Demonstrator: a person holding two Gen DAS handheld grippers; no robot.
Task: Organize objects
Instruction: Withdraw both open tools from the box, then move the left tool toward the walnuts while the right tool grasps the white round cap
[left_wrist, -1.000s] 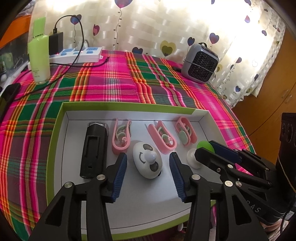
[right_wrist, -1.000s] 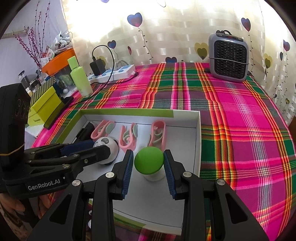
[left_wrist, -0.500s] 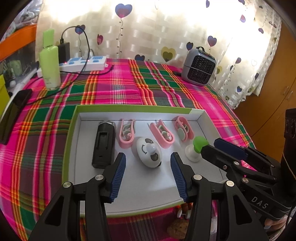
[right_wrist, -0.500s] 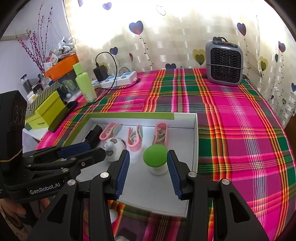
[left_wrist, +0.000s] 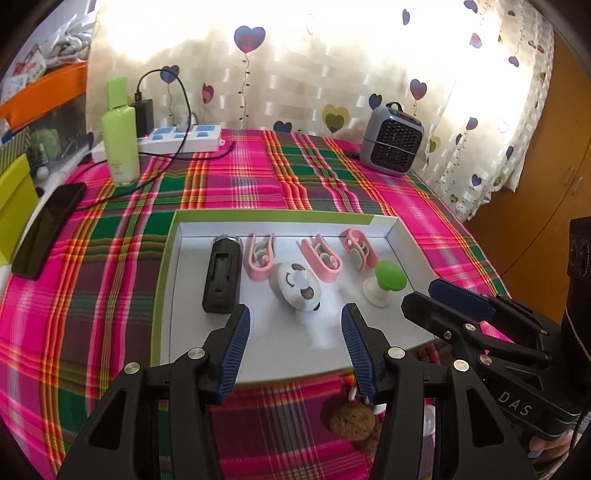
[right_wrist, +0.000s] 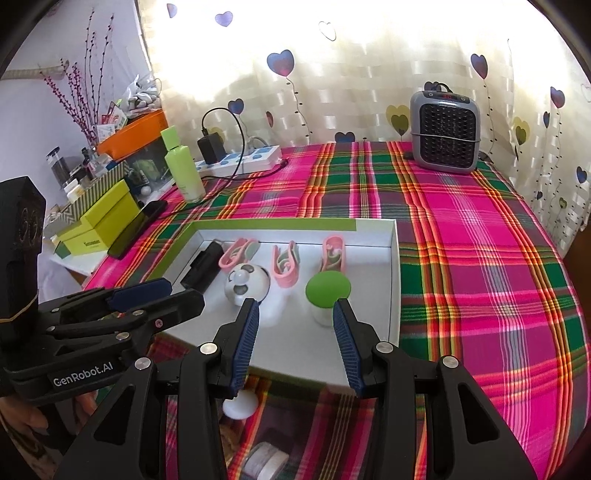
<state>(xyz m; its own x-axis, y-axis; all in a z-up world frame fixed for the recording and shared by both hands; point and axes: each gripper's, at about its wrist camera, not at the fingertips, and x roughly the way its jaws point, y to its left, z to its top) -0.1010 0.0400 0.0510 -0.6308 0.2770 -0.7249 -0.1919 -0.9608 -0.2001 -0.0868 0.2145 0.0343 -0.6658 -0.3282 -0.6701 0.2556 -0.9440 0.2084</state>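
Backing off from the white tray (left_wrist: 168, 280) now, both grippers higher and farther than a second ago. Left gripper (left_wrist: 293, 349) empty, jaws opening, panda toy (left_wrist: 297, 286) resting beyond the tips. Right gripper (right_wrist: 295, 341) parted and empty, green mushroom toy (right_wrist: 327, 291) upright inside the tray, near its right wall. Three pink clips (left_wrist: 320, 258) lined along the back, black case (left_wrist: 222, 277) at left.
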